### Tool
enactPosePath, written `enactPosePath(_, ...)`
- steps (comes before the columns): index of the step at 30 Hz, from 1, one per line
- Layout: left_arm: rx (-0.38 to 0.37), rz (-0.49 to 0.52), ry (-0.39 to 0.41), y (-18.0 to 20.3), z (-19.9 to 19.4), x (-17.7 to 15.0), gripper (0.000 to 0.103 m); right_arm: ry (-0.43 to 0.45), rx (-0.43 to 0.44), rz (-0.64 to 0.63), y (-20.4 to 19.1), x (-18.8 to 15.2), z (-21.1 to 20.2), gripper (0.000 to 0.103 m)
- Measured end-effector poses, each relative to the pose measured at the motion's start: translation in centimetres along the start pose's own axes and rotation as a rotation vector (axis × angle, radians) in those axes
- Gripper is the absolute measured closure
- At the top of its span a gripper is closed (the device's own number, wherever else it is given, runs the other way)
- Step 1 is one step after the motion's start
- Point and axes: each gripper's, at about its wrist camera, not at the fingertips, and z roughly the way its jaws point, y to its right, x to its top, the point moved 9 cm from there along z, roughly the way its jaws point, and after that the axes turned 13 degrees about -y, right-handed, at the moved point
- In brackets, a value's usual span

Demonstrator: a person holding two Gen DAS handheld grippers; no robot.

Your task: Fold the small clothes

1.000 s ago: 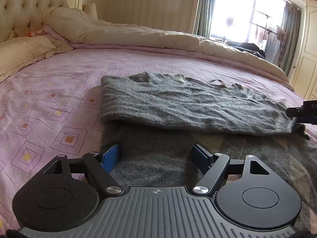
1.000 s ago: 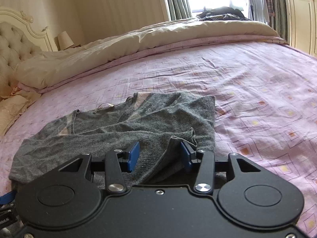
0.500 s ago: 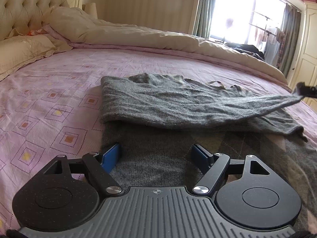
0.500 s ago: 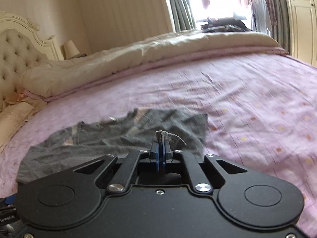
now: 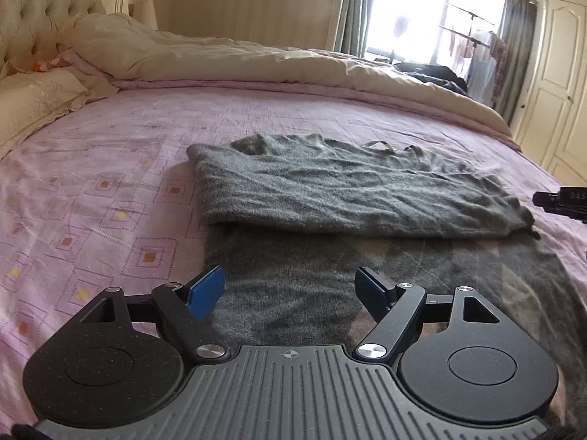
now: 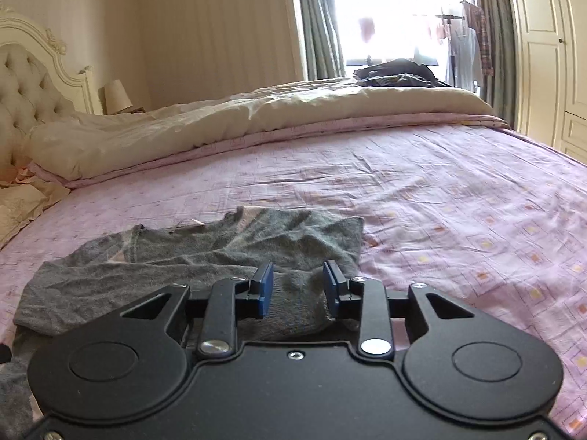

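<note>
1. Sweater (image 5: pixel 352 198), grey knit, lies on the pink patterned bedsheet (image 5: pixel 110 190), mid-frame in the left wrist view; a folded layer lies across a flat lower layer with a faint argyle pattern.
2. Left gripper (image 5: pixel 290 289) at lower centre, jaws spread wide over the lower layer, nothing pinched.
3. Right gripper (image 6: pixel 298 288) at lower centre of its view, jaws partly apart and just been opening; knit fabric sits between the blue pads (image 6: pixel 265 289), not pressed.
4. Left view only: right gripper's black tip at the right edge, near the fold's corner; argyle layer; pillow (image 5: pixel 33 106) at left.
5. Right view only: sweater's neckline (image 6: pixel 190 223) at centre left; bedside lamp (image 6: pixel 117 95) upper left.
6. Both views: beige duvet (image 6: pixel 256 117) bunched across the far side, window (image 5: pixel 407 11) with curtains, dark clothes pile (image 6: pixel 396 73).
</note>
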Motion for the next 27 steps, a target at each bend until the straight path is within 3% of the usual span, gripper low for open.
enactPosePath(2, -0.024, -0.005, 0.035, 0.1, -1.2, 1.3, 0.026, -0.013, 0.039, -0.021, -1.4, 0.3, 0.4, 0.054)
enactPosePath(6, -0.033, -0.021, 0.061, 0.3, -0.9, 4.8, 0.025, -0.036, 0.073, -0.086, -4.5, 0.4, 1.9, 0.053)
enactPosePath(13, 0.044, 0.006, 0.062, 0.3, 3.5, 8.8, 0.025, -0.098, 0.084, -0.134, -7.2, -0.9, 5.1, 0.053)
enactPosePath(14, 0.060, 0.012, 0.050, -0.1, 4.3, 8.8, 0.025, -0.104, 0.086, -0.132, -7.2, -1.1, 5.3, 0.053)
enactPosePath(17, 0.209, 0.017, -0.037, -2.7, 6.6, 7.6, 0.026, -0.109, 0.088, -0.138, -7.0, -1.6, 5.3, 0.052)
enactPosePath(19, 0.267, -0.025, -0.086, -5.4, 7.7, 6.1, 0.024, -0.108, 0.088, -0.145, -6.7, -1.8, 5.3, 0.050)
enactPosePath(22, 0.197, -0.154, -0.043, -8.3, 6.8, 5.0, 0.021, -0.111, 0.079, -0.143, -6.2, -2.1, 5.7, 0.050)
enactPosePath(27, 0.211, -0.146, -0.033, -9.2, 6.1, 4.5, 0.020, -0.120, 0.033, -0.077, -3.1, -2.7, 7.0, 0.050)
